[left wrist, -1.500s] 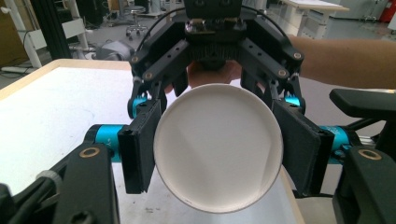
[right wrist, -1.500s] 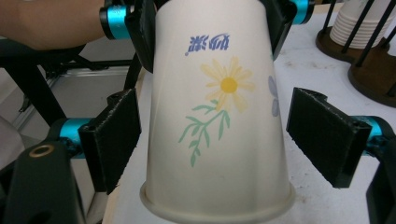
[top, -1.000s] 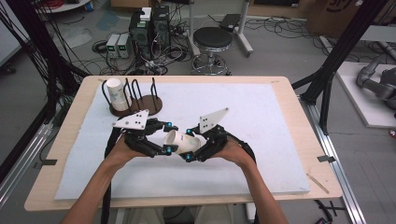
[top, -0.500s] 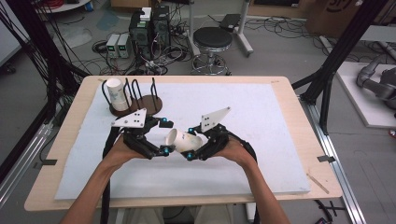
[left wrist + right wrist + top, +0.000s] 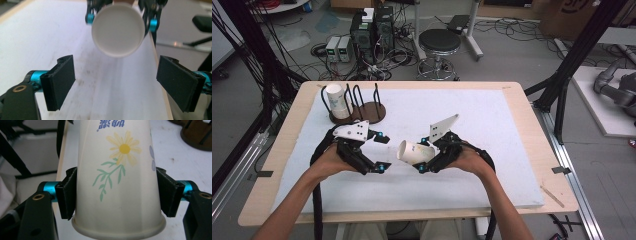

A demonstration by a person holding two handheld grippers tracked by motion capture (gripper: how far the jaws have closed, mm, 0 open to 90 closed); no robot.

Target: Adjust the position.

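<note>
A white paper cup (image 5: pixel 414 151) with a yellow flower print (image 5: pixel 124 148) lies sideways above the mat, its base toward the left. My right gripper (image 5: pixel 422 156) is shut on it; in the right gripper view both pads (image 5: pixel 67 196) press the cup's wall just above the rim. My left gripper (image 5: pixel 382 153) stands open a short way left of the cup's base. Its jaws have just been opening, and nothing is between the pads (image 5: pixel 61 81). In the left gripper view the cup's round base (image 5: pixel 118 30) faces me, ahead of the jaws.
A dark round rack (image 5: pixel 368 111) with black wire loops stands at the back left of the white mat (image 5: pixel 492 125) and holds another white cup (image 5: pixel 337 100). The wooden table edge (image 5: pixel 539 150) runs along the right. Cables, boxes and a stool are on the floor beyond.
My left gripper's jaws have opened and let go of the cup's base end, drawing slightly left. The right gripper keeps its hold on the cup and has barely moved.
</note>
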